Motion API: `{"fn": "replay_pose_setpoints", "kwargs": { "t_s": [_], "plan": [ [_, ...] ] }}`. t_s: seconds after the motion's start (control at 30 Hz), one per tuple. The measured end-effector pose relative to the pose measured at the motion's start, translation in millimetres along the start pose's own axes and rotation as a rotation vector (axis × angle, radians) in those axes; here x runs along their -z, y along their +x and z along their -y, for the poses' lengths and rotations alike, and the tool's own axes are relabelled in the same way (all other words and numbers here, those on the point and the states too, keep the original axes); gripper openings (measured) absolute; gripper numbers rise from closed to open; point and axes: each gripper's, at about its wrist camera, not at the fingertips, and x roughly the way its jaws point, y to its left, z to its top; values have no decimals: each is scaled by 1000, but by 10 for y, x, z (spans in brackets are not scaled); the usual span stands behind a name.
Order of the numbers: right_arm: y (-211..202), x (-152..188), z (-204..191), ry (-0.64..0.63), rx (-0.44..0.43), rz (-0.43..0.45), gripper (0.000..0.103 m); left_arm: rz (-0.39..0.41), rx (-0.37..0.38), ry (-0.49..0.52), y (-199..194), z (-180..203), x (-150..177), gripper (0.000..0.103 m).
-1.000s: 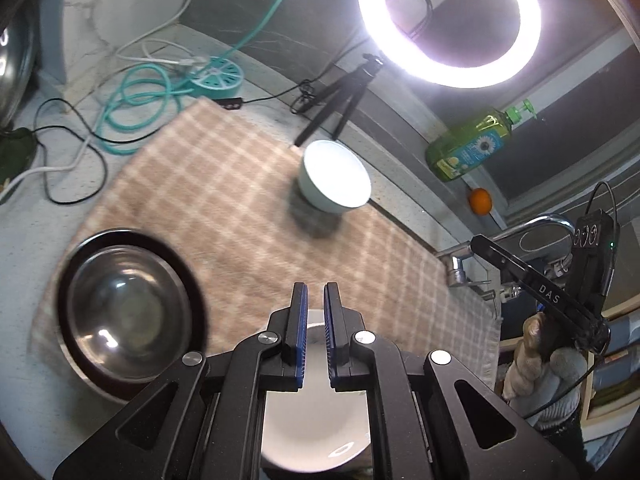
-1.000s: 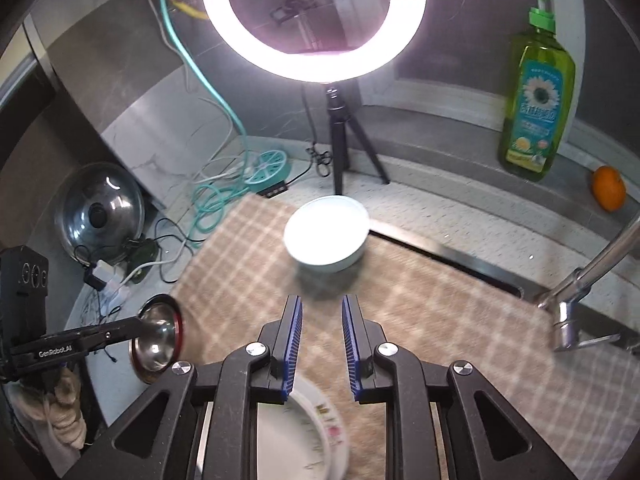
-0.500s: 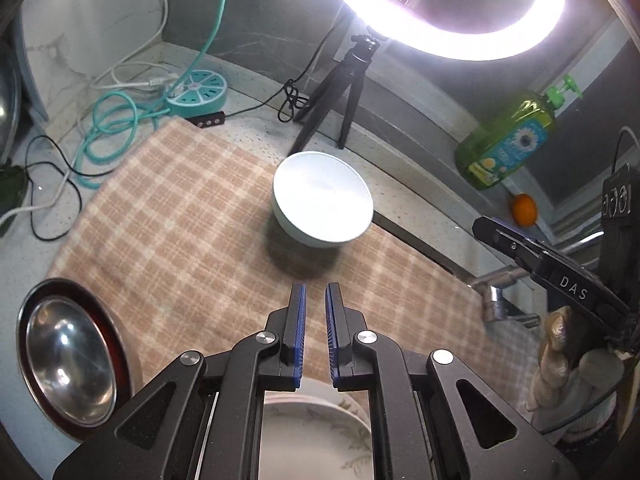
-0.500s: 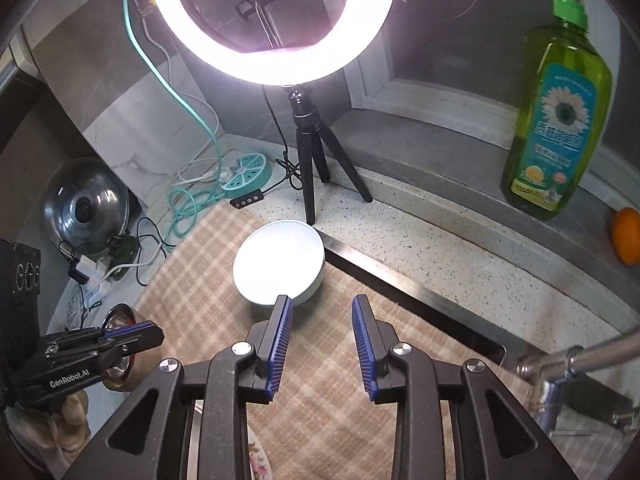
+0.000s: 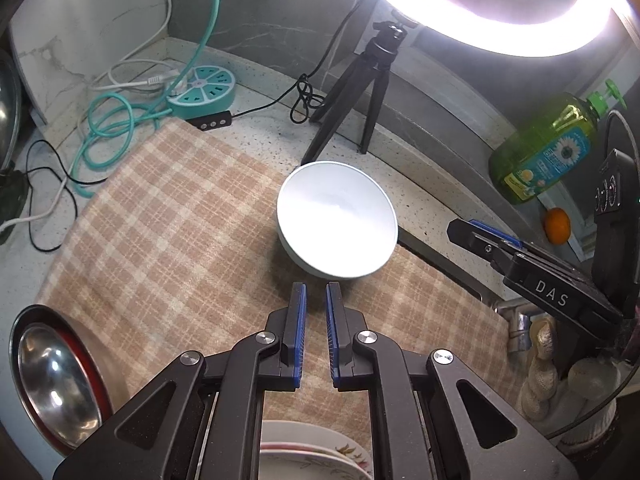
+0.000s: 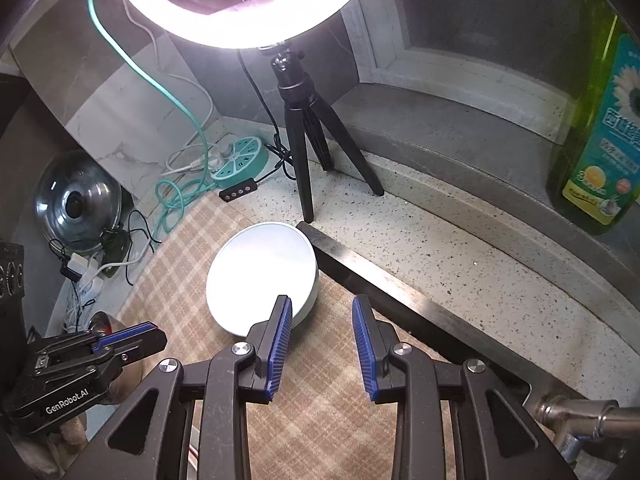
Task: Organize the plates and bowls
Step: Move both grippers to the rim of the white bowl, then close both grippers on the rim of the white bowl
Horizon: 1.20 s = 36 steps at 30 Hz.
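Sitting mid-frame on the checked cloth (image 5: 168, 240), the white bowl (image 5: 338, 220) lies just above the left tongs (image 5: 316, 300), closed and empty; the right tongs (image 6: 322, 312) stand open, empty, their left pad overlapping its rim.

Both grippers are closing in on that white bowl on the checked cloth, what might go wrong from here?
1. The right gripper stands open with one finger at the white bowl rim; a shallow pinch may slip off the smooth wall.
2. The bowl sits near the tripod legs and the cloth edge; a nudge could push it into them.
3. The left gripper is shut, so it may only shove the bowl.
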Motion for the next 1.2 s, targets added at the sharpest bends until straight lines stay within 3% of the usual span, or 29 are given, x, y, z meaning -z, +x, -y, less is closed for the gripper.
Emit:
{"fn": "replay_pose_setpoints", "kwargs": {
  "t_s": [0.17, 0.63, 1.03, 1.2],
  "plan": [
    [145, -79, 116, 55, -29, -13, 28, -19, 23, -71, 98, -169, -164, 9],
    [586, -225, 201, 162, -120, -95, 28, -77, 31, -148, 536, -379, -495, 9],
    [801, -223, 195, 182, -130, -151, 28, -89, 32, -143, 674, -400, -524, 9],
    [836, -218, 172, 179, -124, -167, 17, -94, 28, -134, 724, -375, -527, 9]
  ]
}}
